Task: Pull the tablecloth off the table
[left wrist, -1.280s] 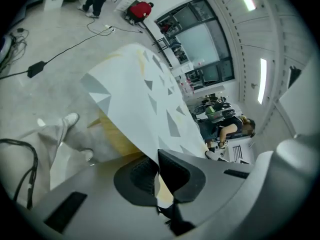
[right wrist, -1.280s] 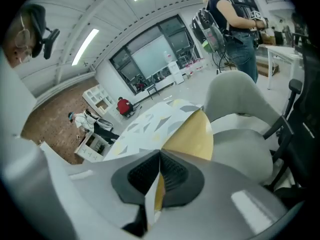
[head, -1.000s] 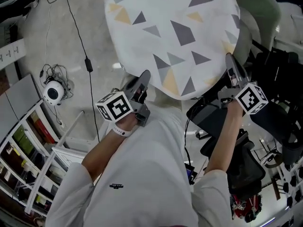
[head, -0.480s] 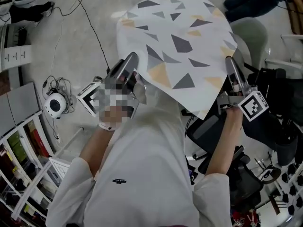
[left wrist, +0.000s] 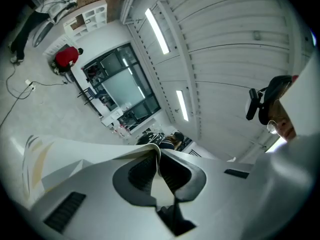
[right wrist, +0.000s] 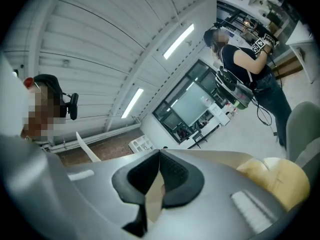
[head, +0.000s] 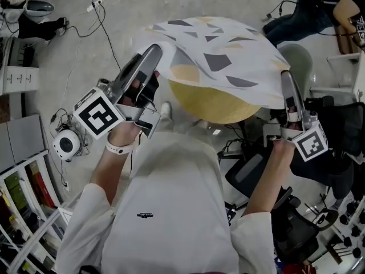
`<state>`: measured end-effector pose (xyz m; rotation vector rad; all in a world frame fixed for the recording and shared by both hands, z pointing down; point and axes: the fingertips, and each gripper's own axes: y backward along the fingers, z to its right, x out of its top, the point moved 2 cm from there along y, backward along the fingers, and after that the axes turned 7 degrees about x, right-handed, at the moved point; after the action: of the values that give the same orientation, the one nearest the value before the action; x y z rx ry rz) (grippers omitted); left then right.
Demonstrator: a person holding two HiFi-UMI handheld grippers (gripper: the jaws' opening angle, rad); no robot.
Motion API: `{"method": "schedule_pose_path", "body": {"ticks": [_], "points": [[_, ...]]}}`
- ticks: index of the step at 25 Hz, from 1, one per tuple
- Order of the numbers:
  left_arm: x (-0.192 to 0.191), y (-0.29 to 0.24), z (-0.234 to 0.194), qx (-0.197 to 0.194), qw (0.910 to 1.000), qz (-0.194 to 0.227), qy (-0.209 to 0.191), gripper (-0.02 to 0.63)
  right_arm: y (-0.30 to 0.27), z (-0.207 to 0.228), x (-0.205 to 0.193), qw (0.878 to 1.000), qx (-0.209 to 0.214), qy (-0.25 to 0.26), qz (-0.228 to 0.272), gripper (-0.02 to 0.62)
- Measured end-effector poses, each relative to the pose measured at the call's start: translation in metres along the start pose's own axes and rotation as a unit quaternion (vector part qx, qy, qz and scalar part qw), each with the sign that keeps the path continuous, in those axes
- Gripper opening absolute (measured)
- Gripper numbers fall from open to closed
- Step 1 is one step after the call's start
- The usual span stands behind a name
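The tablecloth [head: 222,44], white with grey and yellow triangles, hangs lifted between my two grippers. Its near edge is raised off the round yellow table [head: 211,104], whose front part shows bare beneath it. My left gripper [head: 155,51] pinches the cloth's left edge. In the left gripper view the white sheet [left wrist: 65,151] runs in between that gripper's [left wrist: 159,151] pads; its jaws have just been opening a touch, with cloth still between them. My right gripper [head: 283,76] is shut on the right edge, and a strip of cloth [right wrist: 154,196] sits between that gripper's [right wrist: 160,156] pads.
A grey chair [head: 299,59] stands right of the table and a black office chair [head: 256,164] sits close under my right arm. Cables [head: 108,16] and a round white device [head: 65,143] lie on the floor at left. Shelving [head: 23,193] fills the lower left. A person [right wrist: 240,59] stands beyond.
Both grippers have risen and carried the cloth's near edge up with them. The cloth has come off the table's front, and the yellow top now shows.
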<state>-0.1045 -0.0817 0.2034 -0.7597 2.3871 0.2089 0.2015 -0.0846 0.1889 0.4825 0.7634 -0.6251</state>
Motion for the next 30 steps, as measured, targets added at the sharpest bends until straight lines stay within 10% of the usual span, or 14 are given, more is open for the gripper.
{"method": "schedule_pose_path", "body": {"ticks": [16, 30], "points": [[0.126, 0.036, 0.042, -0.055, 0.9886, 0.087, -0.11, 0.026, -0.09, -0.088, 0.047, 0.994, 0.075, 0.057, 0.054, 0.012], [0.166, 0.128, -0.006, 0.065, 0.9765, 0.154, -0.136, 0.025, -0.192, -0.097, -0.024, 0.993, 0.121, -0.001, -0.008, 0.011]]}}
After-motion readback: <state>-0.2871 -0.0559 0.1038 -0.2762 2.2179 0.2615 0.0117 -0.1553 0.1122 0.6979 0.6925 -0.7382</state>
